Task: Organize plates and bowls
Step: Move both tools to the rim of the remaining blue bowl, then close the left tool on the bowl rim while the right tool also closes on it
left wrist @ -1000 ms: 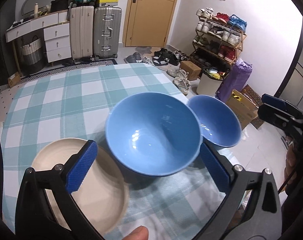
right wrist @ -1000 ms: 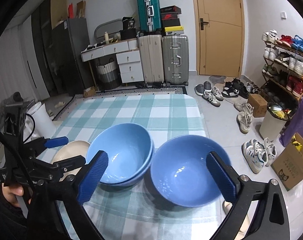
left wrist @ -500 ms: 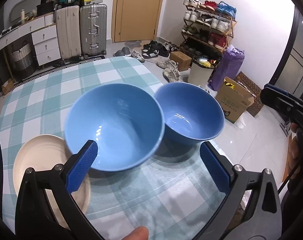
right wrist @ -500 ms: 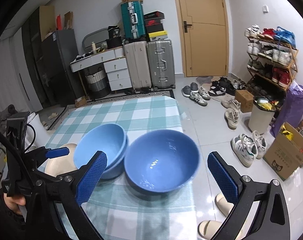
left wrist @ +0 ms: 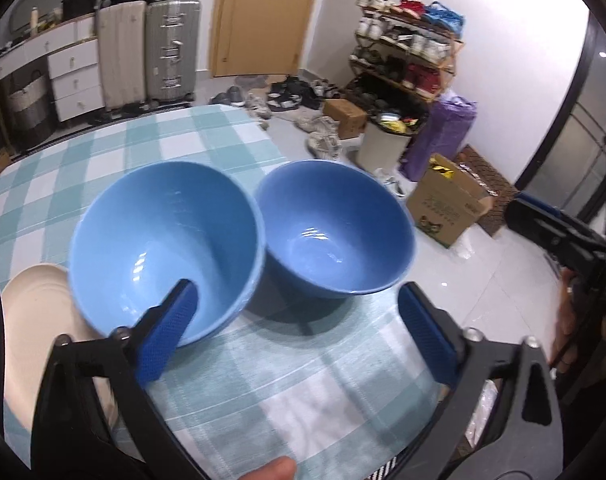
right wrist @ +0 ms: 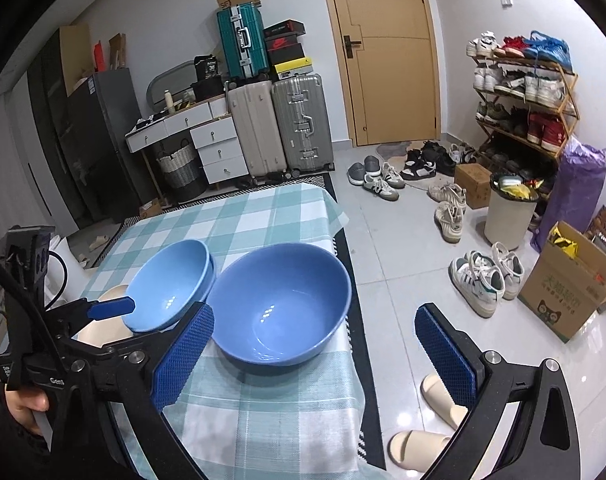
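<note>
Checked tablecloth (left wrist: 207, 148), single bowl (left wrist: 335, 236) btwn left fingers (left wrist: 427, 340)

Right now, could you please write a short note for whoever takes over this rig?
Left gripper: its jaws have just been closing, one finger over the rim of the stacked blue bowls, nothing gripped yet.
Right gripper: open, empty, facing the single blue bowl.
The cream plate sits beside the stack on the checked tablecloth.
Done: two bowls nested.
Left: add the single bowl to the stack and place the plate.
</note>
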A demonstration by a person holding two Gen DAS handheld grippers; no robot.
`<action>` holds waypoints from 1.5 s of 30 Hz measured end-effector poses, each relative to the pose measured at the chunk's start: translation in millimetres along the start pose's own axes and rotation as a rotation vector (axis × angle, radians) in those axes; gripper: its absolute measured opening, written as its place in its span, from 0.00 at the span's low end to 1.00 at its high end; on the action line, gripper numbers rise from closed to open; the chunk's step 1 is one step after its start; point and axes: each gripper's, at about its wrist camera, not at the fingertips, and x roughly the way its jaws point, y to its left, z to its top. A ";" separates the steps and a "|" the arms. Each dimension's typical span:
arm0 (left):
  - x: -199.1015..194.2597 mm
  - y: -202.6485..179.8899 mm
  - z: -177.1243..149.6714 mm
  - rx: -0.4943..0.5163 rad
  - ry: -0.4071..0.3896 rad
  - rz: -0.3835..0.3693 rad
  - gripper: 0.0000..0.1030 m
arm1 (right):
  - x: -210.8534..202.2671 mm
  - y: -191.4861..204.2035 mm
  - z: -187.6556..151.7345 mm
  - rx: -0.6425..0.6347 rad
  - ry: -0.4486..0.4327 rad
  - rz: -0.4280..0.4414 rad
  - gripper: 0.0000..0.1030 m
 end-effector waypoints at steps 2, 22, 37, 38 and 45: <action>4.8 -4.4 2.8 0.003 0.018 -0.020 0.75 | 1.9 -3.2 0.2 0.000 0.001 0.001 0.99; 71.6 -12.2 13.5 -0.026 0.087 -0.048 0.58 | 59.1 -14.1 6.3 -0.001 0.069 0.029 0.98; 89.1 0.0 10.2 -0.063 0.089 -0.043 0.58 | 111.3 -25.1 1.3 -0.005 0.158 0.051 0.61; 89.7 0.0 8.8 -0.066 0.094 -0.049 0.58 | 115.4 -25.7 0.9 -0.003 0.164 0.051 0.57; 96.5 0.6 10.1 -0.080 0.092 -0.039 0.58 | 130.6 -24.5 -1.5 0.003 0.180 0.043 0.46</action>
